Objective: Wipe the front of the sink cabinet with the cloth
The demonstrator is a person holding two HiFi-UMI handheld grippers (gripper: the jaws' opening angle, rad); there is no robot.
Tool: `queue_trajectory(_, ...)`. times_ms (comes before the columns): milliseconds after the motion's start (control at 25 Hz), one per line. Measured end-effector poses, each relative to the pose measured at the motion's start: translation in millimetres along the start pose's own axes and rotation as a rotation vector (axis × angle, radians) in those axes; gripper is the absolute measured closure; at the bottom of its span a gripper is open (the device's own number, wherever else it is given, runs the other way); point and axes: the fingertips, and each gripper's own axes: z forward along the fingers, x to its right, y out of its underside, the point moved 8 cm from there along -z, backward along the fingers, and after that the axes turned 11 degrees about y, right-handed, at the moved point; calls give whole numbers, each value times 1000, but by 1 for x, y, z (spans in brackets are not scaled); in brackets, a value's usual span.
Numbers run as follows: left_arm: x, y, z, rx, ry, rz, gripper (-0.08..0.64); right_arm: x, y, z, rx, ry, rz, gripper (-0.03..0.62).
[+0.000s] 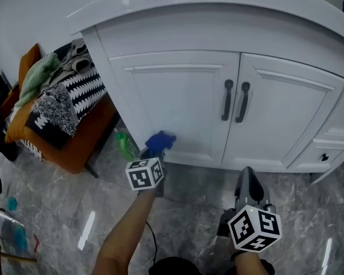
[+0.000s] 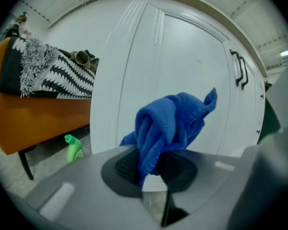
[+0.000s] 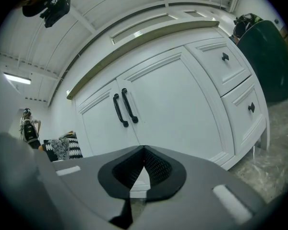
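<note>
White cabinet [image 1: 218, 30] front is filling the background; the left hand-held gripper [image 1: 151, 152] is clamping the cloth [image 1: 160, 140] straight ahead, low by the cabinet's left door [image 1: 180, 105], while the right hand-held gripper [image 1: 249, 182], jaws together and empty, is hanging farther from the cabinet.

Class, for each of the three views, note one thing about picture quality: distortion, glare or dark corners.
Head view: the cabinet bows along its top edge; glare streaks lie on the glossy floor. Left gripper view: fisheye, black corners; the blue cloth is sharp. Right gripper view: same bulge; the door handles curve.
</note>
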Motion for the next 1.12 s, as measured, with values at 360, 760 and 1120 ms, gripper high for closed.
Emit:
queue_trajectory(360,21,4,11,-24,25,-47,495,9,-5,-3,4,7,0,598)
queue_trajectory(760,110,-10,28,-28,189,21,492,31,-10,0,8,37,33,598)
queue_trajectory(1120,168,-2,40,-8,218,34,495,55,-26,-9,41,70,68,598)
